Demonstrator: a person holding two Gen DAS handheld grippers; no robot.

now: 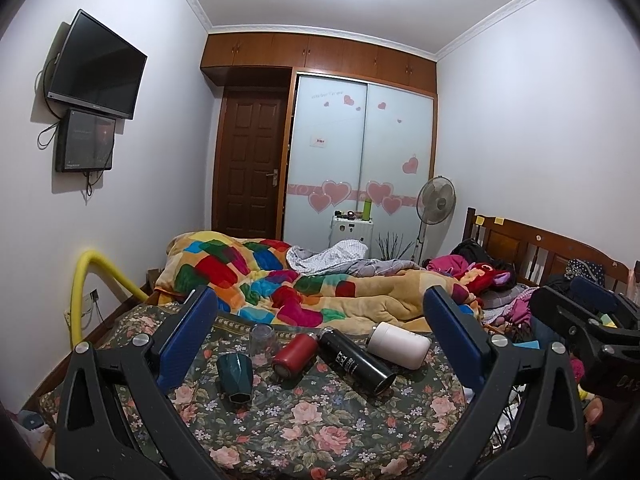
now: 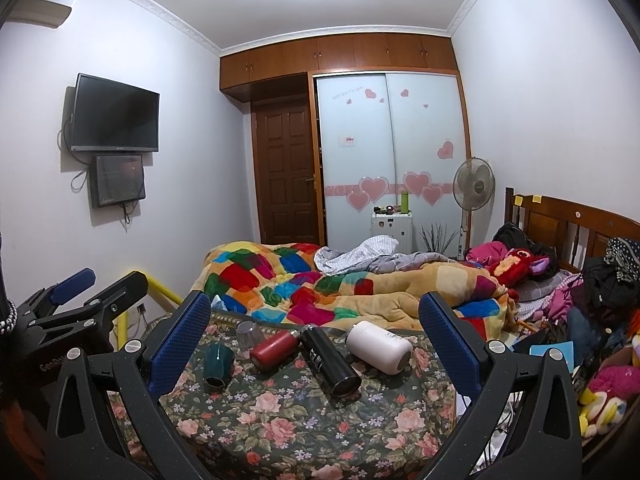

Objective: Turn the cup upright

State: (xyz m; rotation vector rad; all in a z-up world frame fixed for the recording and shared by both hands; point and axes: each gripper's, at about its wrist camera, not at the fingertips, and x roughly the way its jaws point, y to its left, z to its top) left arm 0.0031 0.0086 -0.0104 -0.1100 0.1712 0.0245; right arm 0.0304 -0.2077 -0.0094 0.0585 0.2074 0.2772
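On the floral bedspread (image 1: 320, 420) five vessels lie toppled, contents unseen, before the spread left gripper (image 1: 320, 344) and right gripper (image 2: 314, 340).

cup (image 1: 235, 376) left of three bottles (image 1: 354, 360), quilt (image 1: 280, 280) behind

Green cup (image 1: 235, 377); red bottle (image 1: 295, 354); floral bedspread (image 1: 320, 428); patchwork blanket (image 1: 256, 276).
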